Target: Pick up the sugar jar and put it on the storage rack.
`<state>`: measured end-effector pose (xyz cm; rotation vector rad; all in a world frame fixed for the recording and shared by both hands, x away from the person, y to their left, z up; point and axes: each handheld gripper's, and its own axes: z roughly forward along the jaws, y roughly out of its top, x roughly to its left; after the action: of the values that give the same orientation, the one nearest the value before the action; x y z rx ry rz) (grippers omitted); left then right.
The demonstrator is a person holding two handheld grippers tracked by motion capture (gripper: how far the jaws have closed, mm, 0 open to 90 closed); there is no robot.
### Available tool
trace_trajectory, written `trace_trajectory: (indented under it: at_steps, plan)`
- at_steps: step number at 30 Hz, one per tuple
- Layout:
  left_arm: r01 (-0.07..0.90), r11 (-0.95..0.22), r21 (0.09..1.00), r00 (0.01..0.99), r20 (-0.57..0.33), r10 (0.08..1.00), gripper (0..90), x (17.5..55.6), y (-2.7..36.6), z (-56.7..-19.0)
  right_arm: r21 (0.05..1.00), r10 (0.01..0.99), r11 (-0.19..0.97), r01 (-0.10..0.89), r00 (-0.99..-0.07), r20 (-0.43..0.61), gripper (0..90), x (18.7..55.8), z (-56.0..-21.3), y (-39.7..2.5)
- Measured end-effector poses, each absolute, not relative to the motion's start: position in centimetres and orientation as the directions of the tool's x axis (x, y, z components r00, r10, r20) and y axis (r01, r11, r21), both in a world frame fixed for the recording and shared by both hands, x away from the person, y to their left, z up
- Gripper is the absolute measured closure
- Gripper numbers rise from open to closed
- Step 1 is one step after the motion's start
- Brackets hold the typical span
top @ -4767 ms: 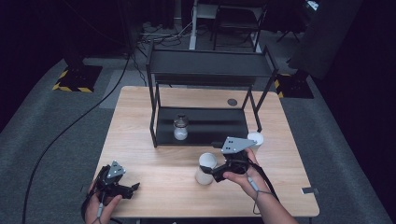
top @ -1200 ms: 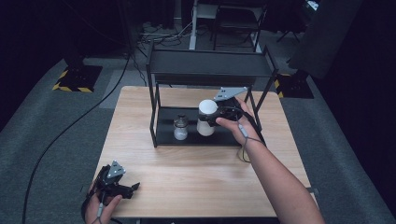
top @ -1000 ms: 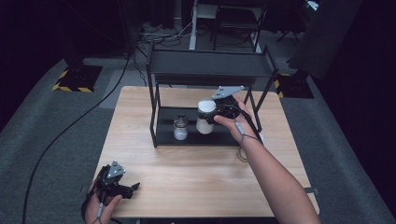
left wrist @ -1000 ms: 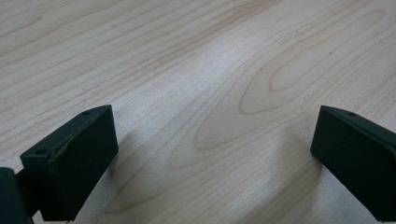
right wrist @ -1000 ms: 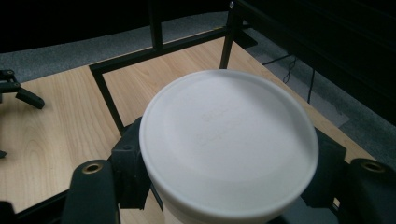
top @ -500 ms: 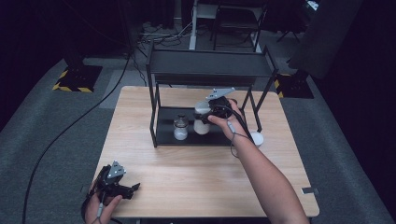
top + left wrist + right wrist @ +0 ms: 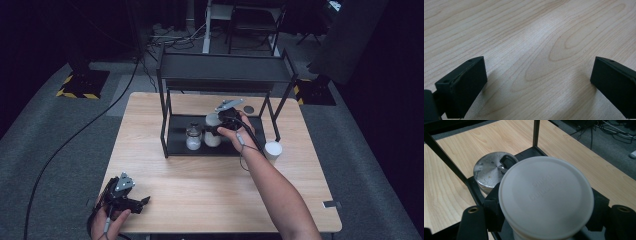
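The right gripper is clamped on a white lidded cup and holds it upright on the lower tier of the black shelf rack, toward the table's twelve o'clock; in the right gripper view the jaws press the cup's sides just below its broad lid, a grip that keeps the container level and leaves the lid untouched. At the cup's nine o'clock in the high view stands a glass jar with a metal lid, just beside it; whether the two touch I cannot tell. Setting the cup next to the jar looks like the point of the reach, since the low upper shelf forces the hand in from the front rather than from above. Whether the cup's base already rests on the tier is hidden, so I judge the placing as nearly done, with release the likely next step. A second white cup waits on the table at the rack's four o'clock, outside its leg. The left gripper rests idle near the table's seven o'clock corner, jaws spread wide over bare wood.
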<state>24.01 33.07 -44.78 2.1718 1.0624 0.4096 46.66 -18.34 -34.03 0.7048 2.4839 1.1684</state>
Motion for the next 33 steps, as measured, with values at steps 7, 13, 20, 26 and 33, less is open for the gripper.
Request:
trace_trajectory:
  at_steps: [7, 13, 20, 26, 33]
  plan:
    - [0.574, -0.439, 0.691, 0.618, -0.014, 0.786, 0.2, 24.0, 33.1, -44.8, 0.775, 0.554, 0.549, 0.312, -0.831, -0.058, 33.4, 46.7, -34.6, -18.1]
    - [0.574, -0.439, 0.691, 0.618, -0.014, 0.786, 0.2, 24.1, 33.1, -44.8, 0.783, 0.567, 0.532, 0.322, -0.822, -0.047, 33.2, 46.6, -35.1, -18.3]
    - [0.574, -0.438, 0.692, 0.617, -0.014, 0.787, 0.2, 24.0, 33.1, -44.8, 0.795, 0.604, 0.504, 0.338, -0.796, -0.044, 18.9, 45.9, -34.9, -18.8]
    - [0.574, -0.438, 0.692, 0.617, -0.014, 0.787, 0.2, 24.0, 33.1, -44.8, 0.822, 0.617, 0.473, 0.317, -0.785, -0.052, 13.4, 44.4, -33.3, -20.0]
    - [0.574, -0.438, 0.692, 0.617, -0.014, 0.787, 0.2, 24.0, 33.1, -44.8, 0.842, 0.623, 0.459, 0.284, -0.778, -0.078, 12.6, 41.9, -30.9, -22.1]
